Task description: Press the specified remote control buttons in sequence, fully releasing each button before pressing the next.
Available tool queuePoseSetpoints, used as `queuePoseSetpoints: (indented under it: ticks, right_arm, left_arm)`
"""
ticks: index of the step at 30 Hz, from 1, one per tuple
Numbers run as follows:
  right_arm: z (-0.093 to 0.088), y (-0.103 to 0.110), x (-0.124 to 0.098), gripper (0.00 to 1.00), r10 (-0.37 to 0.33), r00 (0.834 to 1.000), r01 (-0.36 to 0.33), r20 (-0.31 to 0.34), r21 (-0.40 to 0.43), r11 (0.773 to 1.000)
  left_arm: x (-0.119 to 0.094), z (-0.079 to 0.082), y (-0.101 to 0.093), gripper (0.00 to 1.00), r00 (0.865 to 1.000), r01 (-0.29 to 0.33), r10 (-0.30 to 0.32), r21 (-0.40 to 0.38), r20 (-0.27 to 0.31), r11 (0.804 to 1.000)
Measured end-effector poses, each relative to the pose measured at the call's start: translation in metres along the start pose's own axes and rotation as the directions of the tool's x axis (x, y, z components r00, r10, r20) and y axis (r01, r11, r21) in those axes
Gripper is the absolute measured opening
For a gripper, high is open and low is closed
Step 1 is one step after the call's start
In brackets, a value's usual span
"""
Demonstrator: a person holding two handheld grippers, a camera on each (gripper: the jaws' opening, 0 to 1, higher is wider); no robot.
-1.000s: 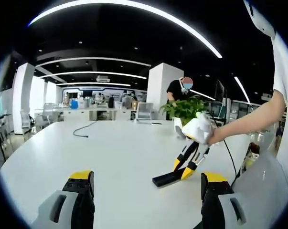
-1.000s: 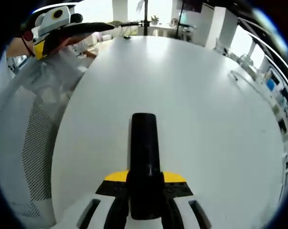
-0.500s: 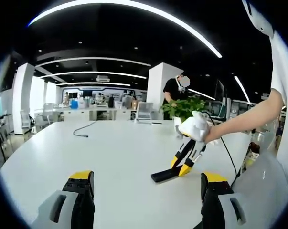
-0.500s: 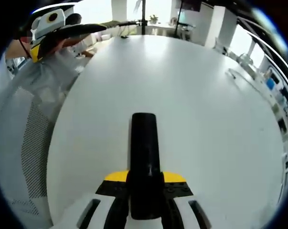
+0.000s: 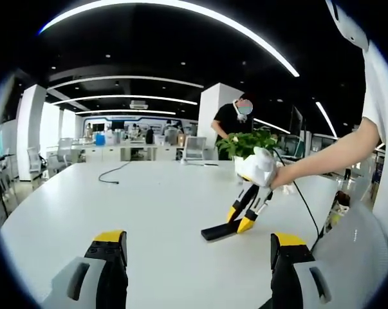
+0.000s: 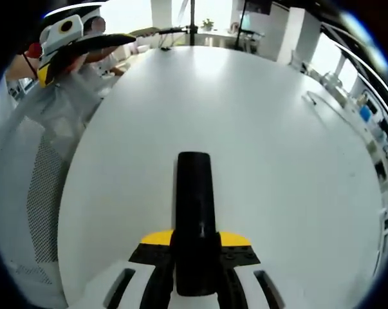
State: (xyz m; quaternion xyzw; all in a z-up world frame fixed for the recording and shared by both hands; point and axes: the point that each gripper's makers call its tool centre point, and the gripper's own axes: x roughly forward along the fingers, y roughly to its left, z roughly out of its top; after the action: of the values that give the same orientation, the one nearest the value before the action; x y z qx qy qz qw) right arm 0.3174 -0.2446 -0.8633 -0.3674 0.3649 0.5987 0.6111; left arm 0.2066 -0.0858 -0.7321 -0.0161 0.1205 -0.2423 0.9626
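Observation:
In the right gripper view a long black remote (image 6: 195, 206) runs straight ahead from my right gripper (image 6: 195, 239), which is shut on its near end between yellow-tipped jaws. Seen from the left gripper view, that right gripper (image 5: 240, 222) slants down from a person's hand and holds the remote (image 5: 217, 231) low over the white table (image 5: 148, 212). My left gripper (image 5: 199, 254) hovers above the table's near part, open, with nothing between its fingers (image 5: 110, 239). The left gripper (image 6: 68, 40) also appears at the top left of the right gripper view.
A potted green plant (image 5: 248, 145) stands behind the remote. A dark cable (image 5: 113, 175) lies on the far left of the table. A person (image 5: 231, 122) stands beyond the plant by a white column (image 5: 210, 119). Desks and chairs line the back.
In the left gripper view the right gripper with the remote has moved a little to the left and farther away. The left gripper stays open and still.

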Motion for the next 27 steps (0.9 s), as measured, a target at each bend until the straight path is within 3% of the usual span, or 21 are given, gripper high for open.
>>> queuePoseSetpoints:
  ticks: [27]
  right_arm:
    - [-0.002,-0.026,0.0,0.21,0.009,1.0,-0.009,-0.023,-0.008,1.0]
  left_arm:
    - [0.001,-0.001,0.001,0.95,1.0,-0.003,0.003,-0.001,-0.002,1.0]
